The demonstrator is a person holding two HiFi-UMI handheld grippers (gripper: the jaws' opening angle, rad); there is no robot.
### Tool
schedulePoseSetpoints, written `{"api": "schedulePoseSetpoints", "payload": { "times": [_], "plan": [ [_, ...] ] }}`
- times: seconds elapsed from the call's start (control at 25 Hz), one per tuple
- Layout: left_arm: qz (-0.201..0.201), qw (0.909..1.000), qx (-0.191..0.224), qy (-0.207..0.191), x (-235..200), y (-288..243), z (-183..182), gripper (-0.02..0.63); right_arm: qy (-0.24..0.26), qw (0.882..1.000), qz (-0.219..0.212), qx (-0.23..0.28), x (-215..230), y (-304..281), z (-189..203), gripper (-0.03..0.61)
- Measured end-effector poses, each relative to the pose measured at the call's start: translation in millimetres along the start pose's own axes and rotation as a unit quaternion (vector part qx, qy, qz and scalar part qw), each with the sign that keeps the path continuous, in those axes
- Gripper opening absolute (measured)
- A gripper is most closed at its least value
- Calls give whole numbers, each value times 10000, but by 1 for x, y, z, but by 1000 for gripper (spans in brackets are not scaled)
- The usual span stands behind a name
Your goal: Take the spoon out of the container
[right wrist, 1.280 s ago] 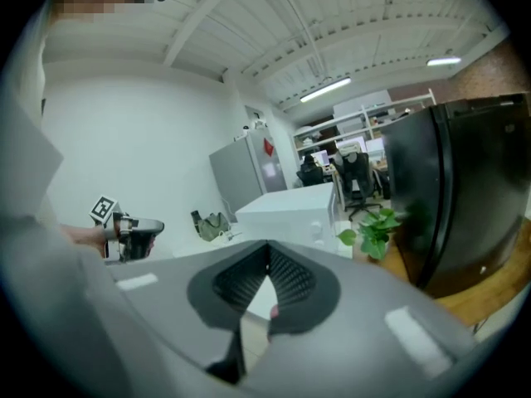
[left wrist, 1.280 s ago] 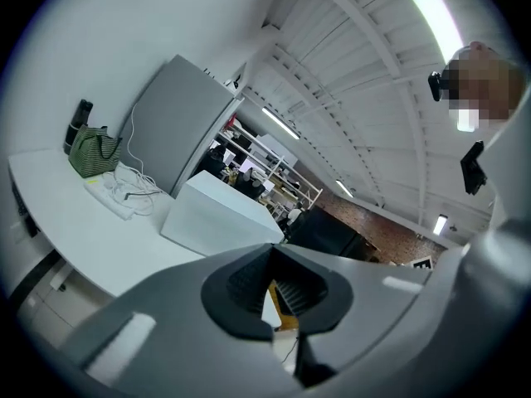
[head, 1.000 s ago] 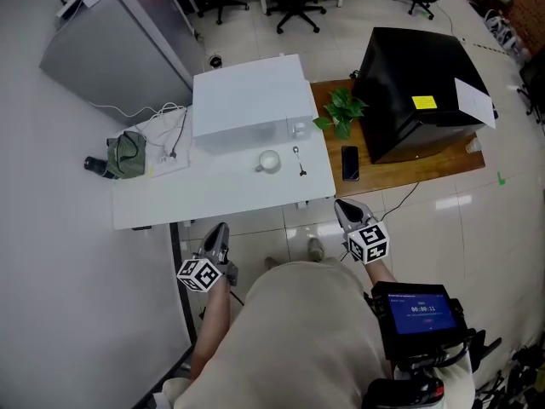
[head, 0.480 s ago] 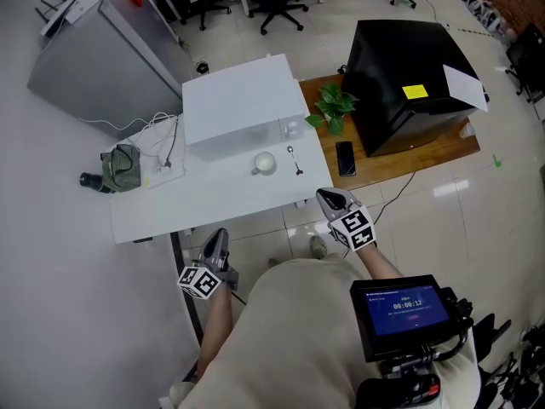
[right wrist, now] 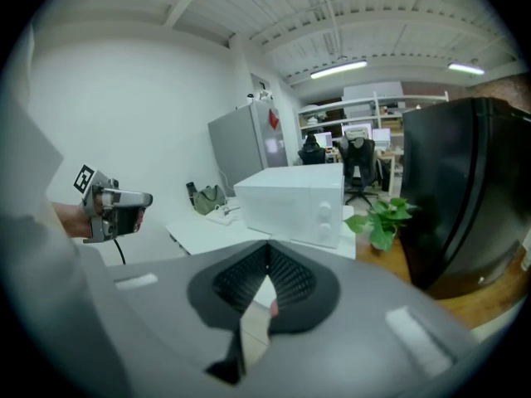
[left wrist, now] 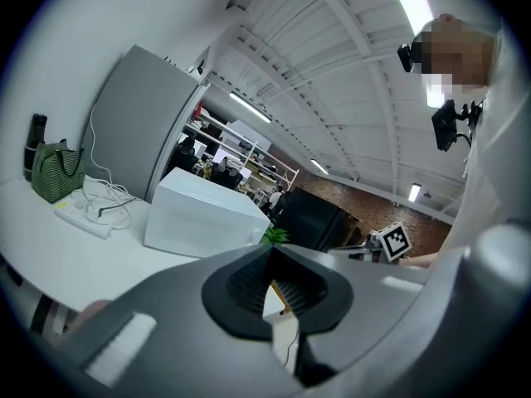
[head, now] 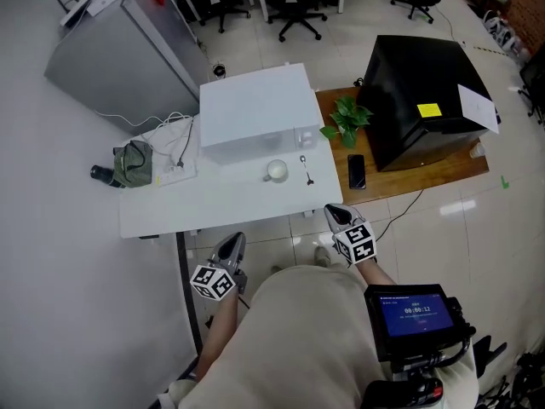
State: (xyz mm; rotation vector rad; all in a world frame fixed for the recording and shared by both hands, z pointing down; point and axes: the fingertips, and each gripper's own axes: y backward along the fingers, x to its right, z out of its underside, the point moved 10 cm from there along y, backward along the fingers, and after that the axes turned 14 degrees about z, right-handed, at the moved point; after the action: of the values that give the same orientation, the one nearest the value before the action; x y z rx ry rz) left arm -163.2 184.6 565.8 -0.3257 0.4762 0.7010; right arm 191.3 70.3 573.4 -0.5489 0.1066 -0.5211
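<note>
- Green bag (head: pixel 132 162): far left on the white tabletop (head: pixel 213 203).
- Left tool (head: pixel 233 242): clenched on nothing, held off the tabletop's near edge.
- White microwave (head: pixel 255 109): far side of the tabletop.
- White cup (head: pixel 274 170): mid-tabletop, serving as the container; the spoon is not in it.
- Spoon (head: pixel 306 169): lies flat on the tabletop just right of the cup, apart from it. Its long axis runs near to far.
- Right tool (head: pixel 335 214): clenched and empty, at the near edge. The spoon lies farther in and slightly left of it, nearer this tool than the left one.
- Phone (head: pixel 356 170): on the wooden tabletop at right.
</note>
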Motion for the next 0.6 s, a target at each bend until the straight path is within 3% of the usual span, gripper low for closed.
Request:
{"api": "schedulePoseSetpoints", "payload": {
  "times": [0.6],
  "plan": [
    [-48, 9991, 7, 414, 13, -5, 24, 3, 30, 9998, -185, -58, -11, -10, 3, 4]
  ]
}}
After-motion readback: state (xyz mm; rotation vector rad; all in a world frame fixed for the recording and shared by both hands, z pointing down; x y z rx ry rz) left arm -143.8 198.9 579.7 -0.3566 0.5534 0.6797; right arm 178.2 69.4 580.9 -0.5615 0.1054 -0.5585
